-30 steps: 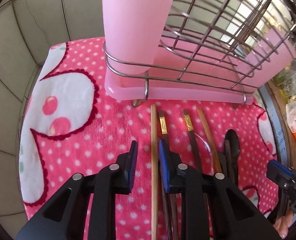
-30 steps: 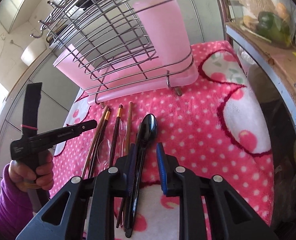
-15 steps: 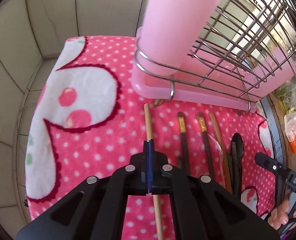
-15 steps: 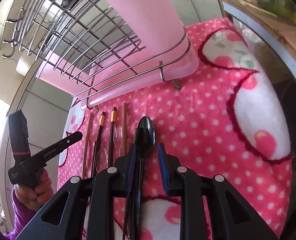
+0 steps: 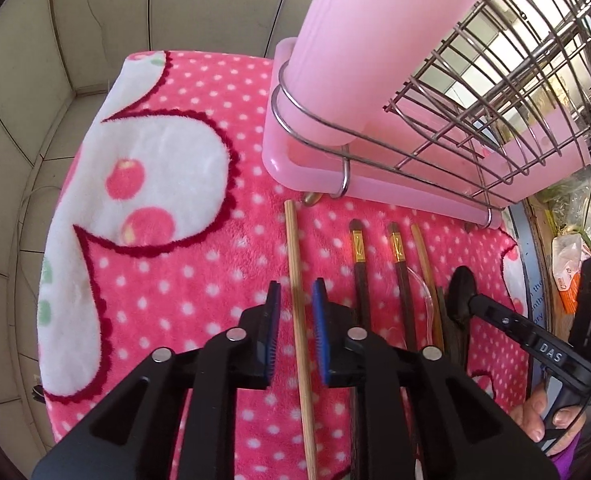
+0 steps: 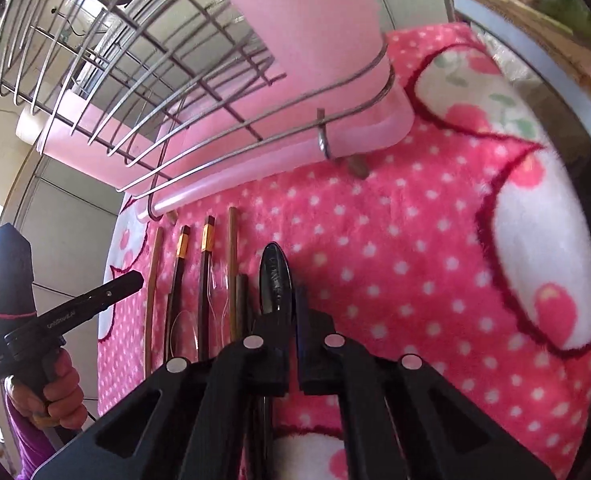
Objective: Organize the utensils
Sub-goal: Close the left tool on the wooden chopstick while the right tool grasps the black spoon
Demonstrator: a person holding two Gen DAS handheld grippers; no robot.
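Observation:
Several utensils lie side by side on a pink polka-dot towel in front of a wire dish rack with a pink utensil cup. My left gripper is open, its jaws on either side of a light wooden chopstick that lies on the towel. Two dark chopsticks with gold bands and another wooden chopstick lie to its right. My right gripper is nearly shut around the handle of a black spoon.
The rack stands on a pink drip tray at the back of the towel. A shelf with bags is at the right edge. Tiled wall rises behind and to the left.
My left gripper was shut on the wooden chopstick half a second ago and now stands open around it. My right gripper has moved closer to the rack and narrowed onto the black spoon.

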